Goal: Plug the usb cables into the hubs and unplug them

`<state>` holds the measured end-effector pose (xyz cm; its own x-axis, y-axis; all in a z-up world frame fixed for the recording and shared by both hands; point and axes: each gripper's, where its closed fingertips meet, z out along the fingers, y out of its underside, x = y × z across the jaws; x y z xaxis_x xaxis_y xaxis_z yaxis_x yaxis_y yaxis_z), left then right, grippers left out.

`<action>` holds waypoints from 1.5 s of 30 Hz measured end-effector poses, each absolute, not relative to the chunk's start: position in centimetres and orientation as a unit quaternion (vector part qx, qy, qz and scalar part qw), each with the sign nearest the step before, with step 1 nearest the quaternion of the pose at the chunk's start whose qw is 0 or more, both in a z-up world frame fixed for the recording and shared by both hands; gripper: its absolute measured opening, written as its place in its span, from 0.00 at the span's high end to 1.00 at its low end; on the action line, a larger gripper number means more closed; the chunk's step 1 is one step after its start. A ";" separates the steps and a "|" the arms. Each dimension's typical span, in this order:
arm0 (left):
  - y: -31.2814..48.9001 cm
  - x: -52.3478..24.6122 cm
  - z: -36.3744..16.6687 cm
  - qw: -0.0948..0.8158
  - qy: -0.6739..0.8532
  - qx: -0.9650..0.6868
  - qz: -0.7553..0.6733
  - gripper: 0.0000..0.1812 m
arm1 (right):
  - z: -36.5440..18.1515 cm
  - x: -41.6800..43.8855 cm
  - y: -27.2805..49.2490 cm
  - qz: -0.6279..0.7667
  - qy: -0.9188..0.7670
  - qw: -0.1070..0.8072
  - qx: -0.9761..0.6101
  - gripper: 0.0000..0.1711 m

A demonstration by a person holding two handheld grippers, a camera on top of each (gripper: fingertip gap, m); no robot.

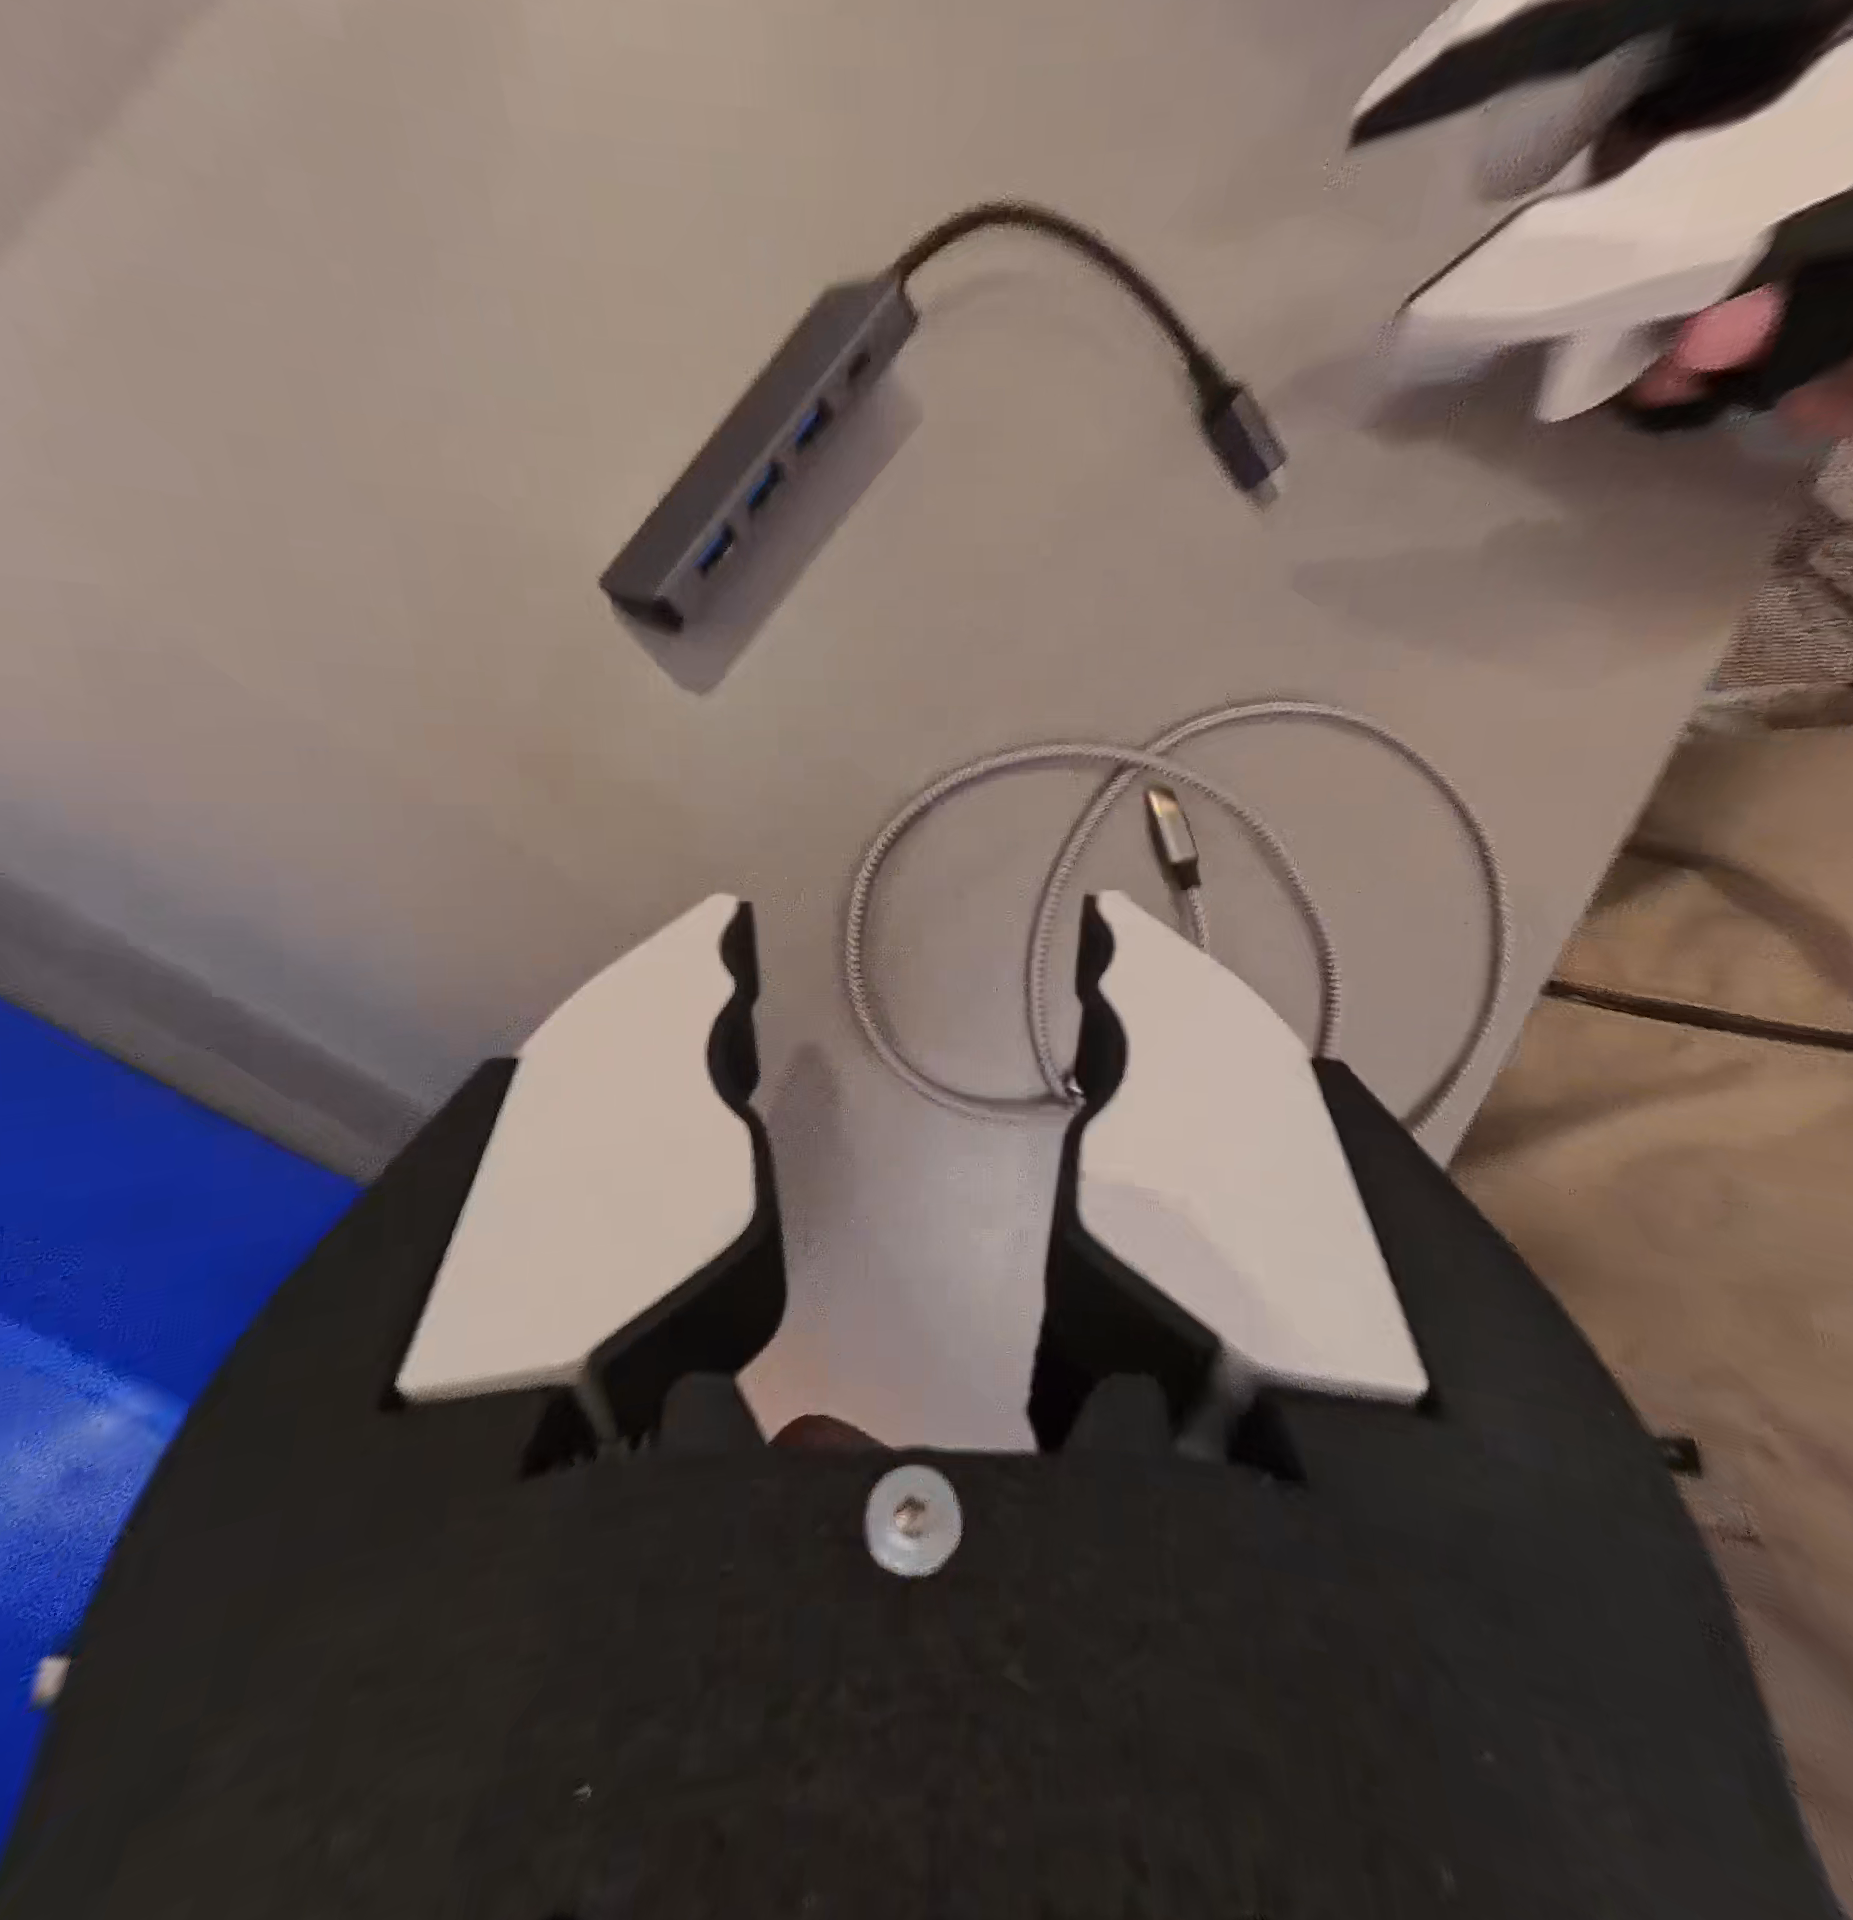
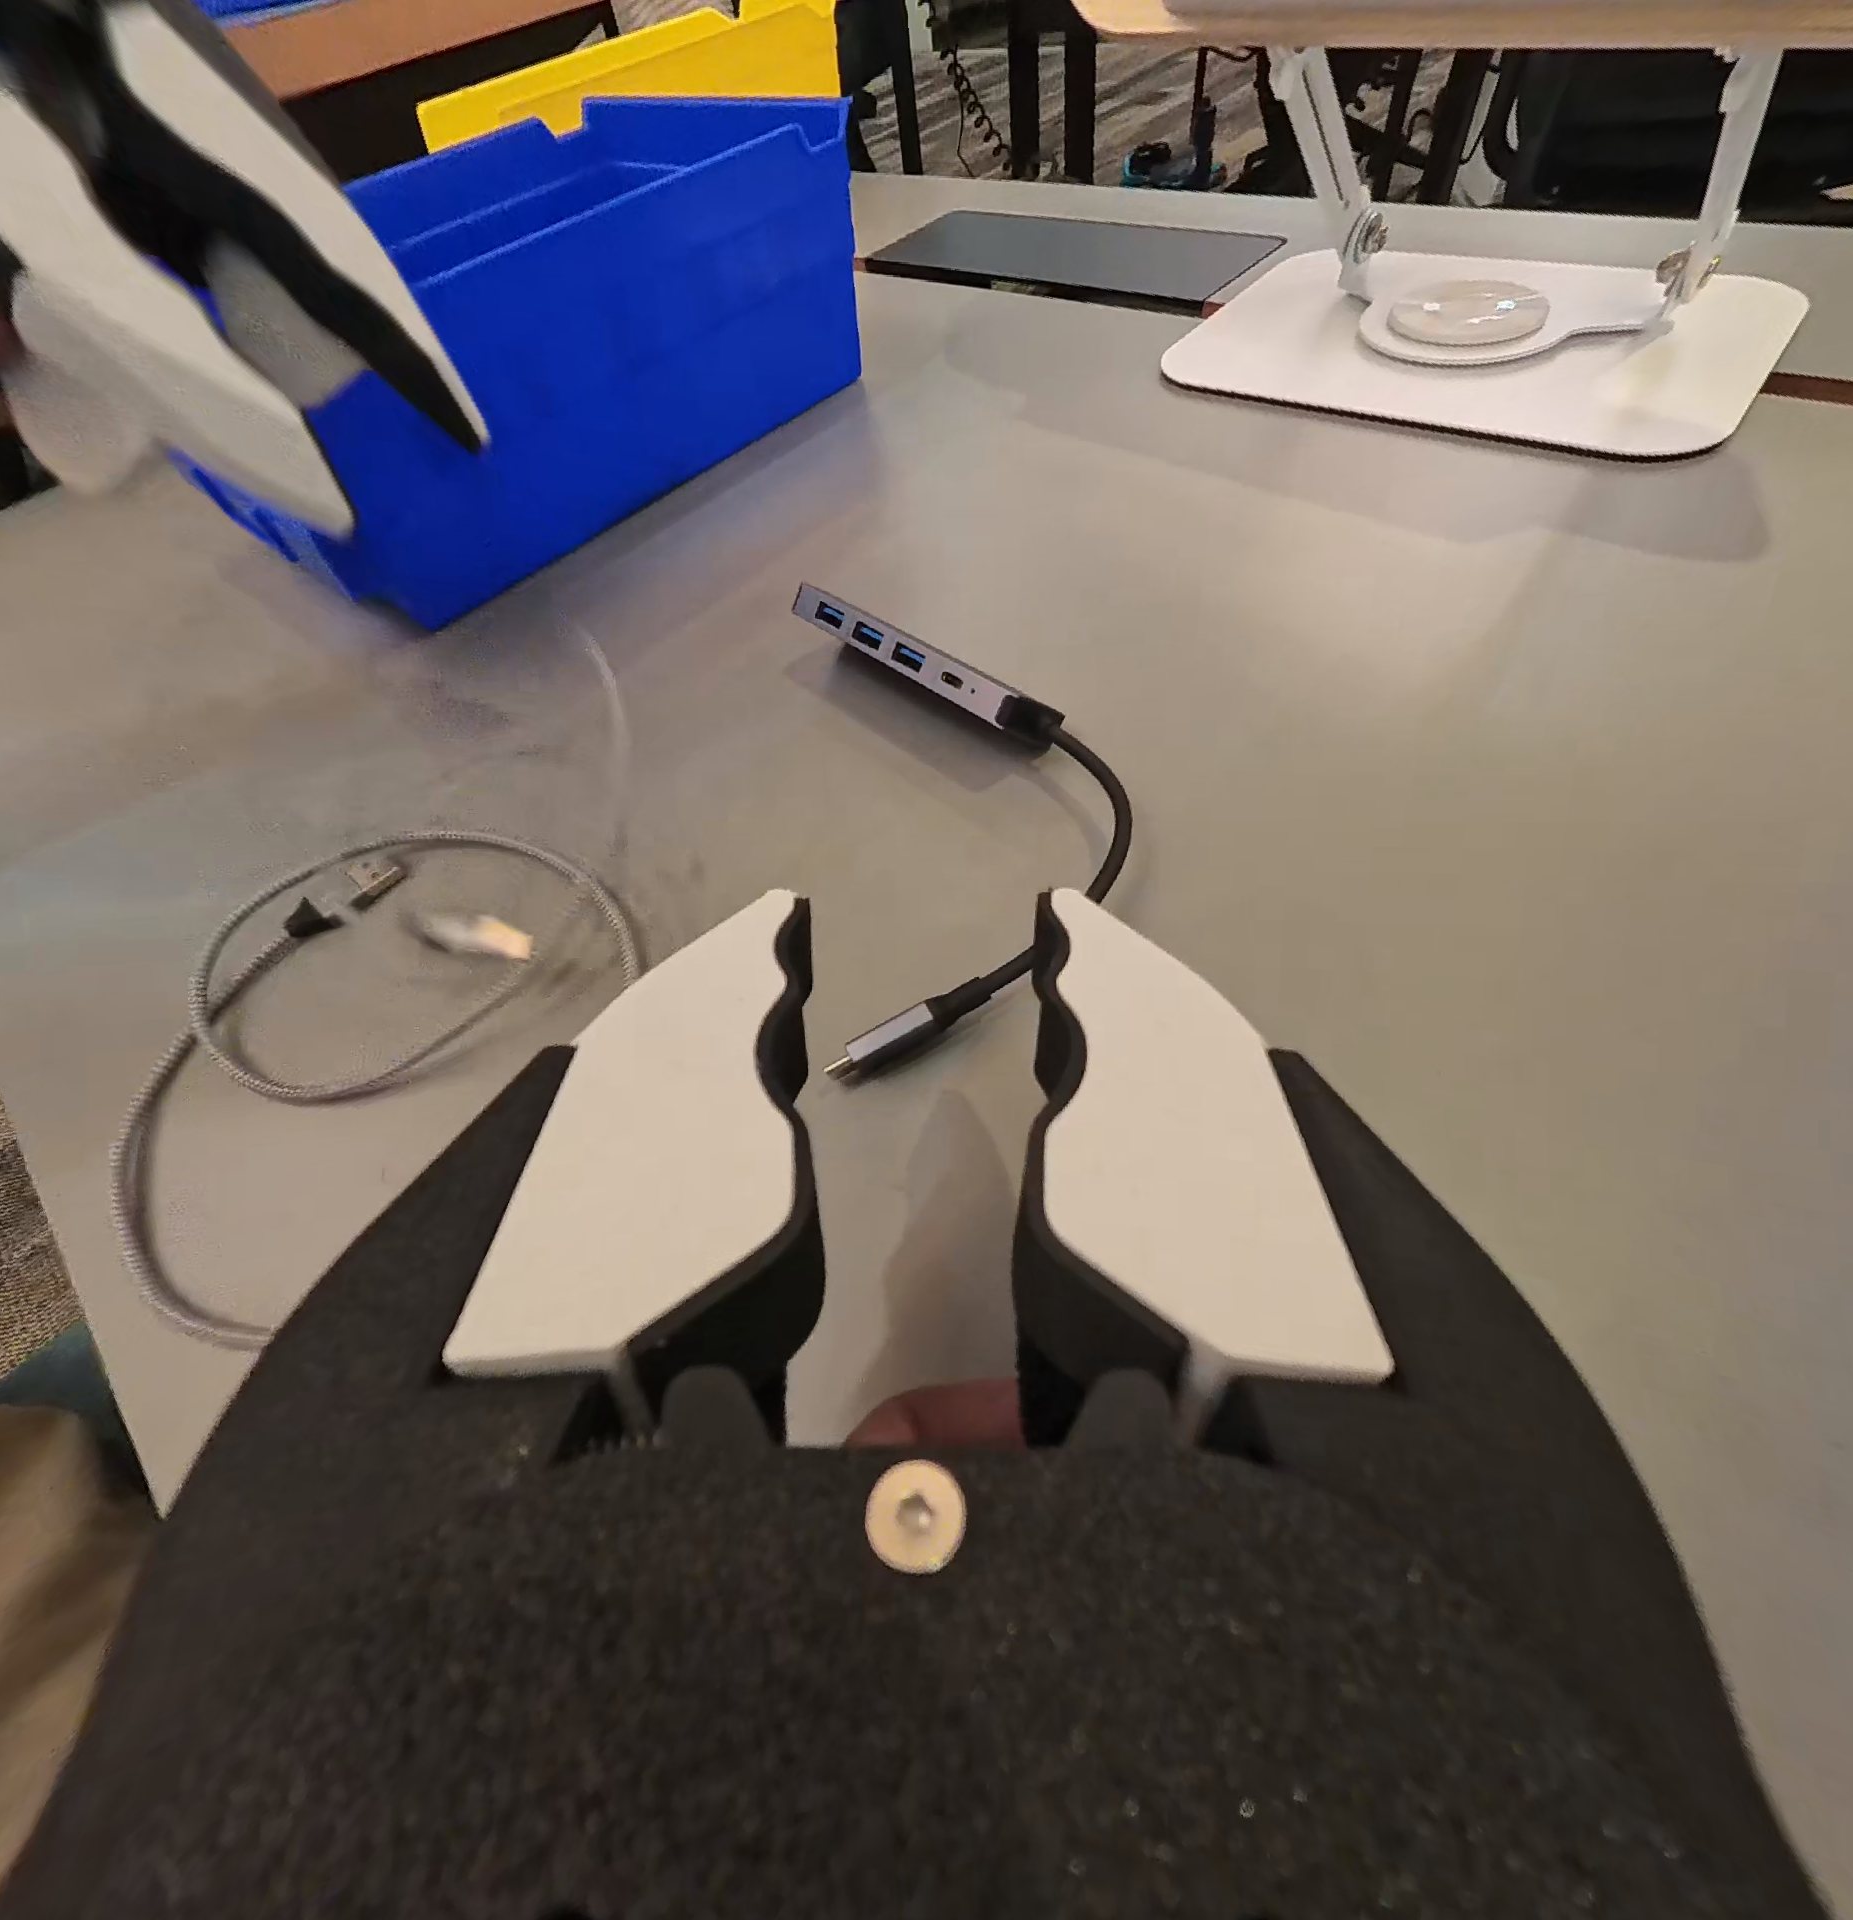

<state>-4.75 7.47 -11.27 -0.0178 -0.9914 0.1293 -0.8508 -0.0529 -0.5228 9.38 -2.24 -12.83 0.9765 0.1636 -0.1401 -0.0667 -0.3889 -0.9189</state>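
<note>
A grey USB hub (image 1: 761, 473) (image 2: 906, 660) with blue ports lies flat on the grey table, its short black lead ending in a loose plug (image 1: 1244, 431) (image 2: 906, 1029). A coiled grey braided USB cable (image 1: 1254, 748) (image 2: 267, 1081) lies beside it, both ends free, plugged into nothing. My left gripper (image 1: 917, 914) is open and empty, above the cable coil; it also shows blurred in the right wrist view (image 2: 413, 478). My right gripper (image 2: 922, 909) is open and empty, hovering over the hub's lead plug; it also shows blurred in the left wrist view (image 1: 1421, 270).
A blue bin (image 2: 631, 343) (image 1: 91, 1299) stands at the table's far left with a yellow bin (image 2: 631, 78) behind it. A white stand base (image 2: 1473, 353) and a dark flat tablet (image 2: 1067, 255) sit at the back. The table edge (image 1: 1587, 883) is near the cable. Measured from the fingertips, the loose plug (image 2: 906, 1029) is 5 centimeters or so from the right gripper and 15 centimeters from the left. It turns up in the left wrist view (image 1: 1253, 419) as well.
</note>
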 end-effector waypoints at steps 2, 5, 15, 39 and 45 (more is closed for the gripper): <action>8.2 -4.4 -12.6 0.163 0.652 -0.709 -0.211 0.62 | -12.9 9.4 -2.2 0.103 -0.030 0.550 -0.829 0.76; 9.3 -4.1 -10.8 0.210 0.621 -0.725 -0.211 0.59 | -13.0 9.3 -2.2 0.101 -0.033 0.547 -0.830 0.76; 4.4 -10.5 -8.2 0.420 0.403 -0.766 -0.271 0.73 | -12.2 9.2 -1.4 0.046 -0.161 0.522 -0.836 0.72; -2.9 -11.4 -18.5 0.291 0.415 -0.841 -0.189 0.80 | -17.6 9.7 10.1 -0.056 -0.348 0.392 -0.850 0.93; -1.4 -10.0 -18.7 0.274 0.491 -0.810 -0.168 0.98 | -14.5 10.8 6.7 -0.038 -0.299 0.430 -0.851 0.93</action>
<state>-10.02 -1.42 -18.72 0.4608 -0.8875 0.0026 -0.7035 -0.3671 -0.6086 10.75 6.74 -14.53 0.8187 0.4754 0.3220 0.5412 -0.4512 -0.7096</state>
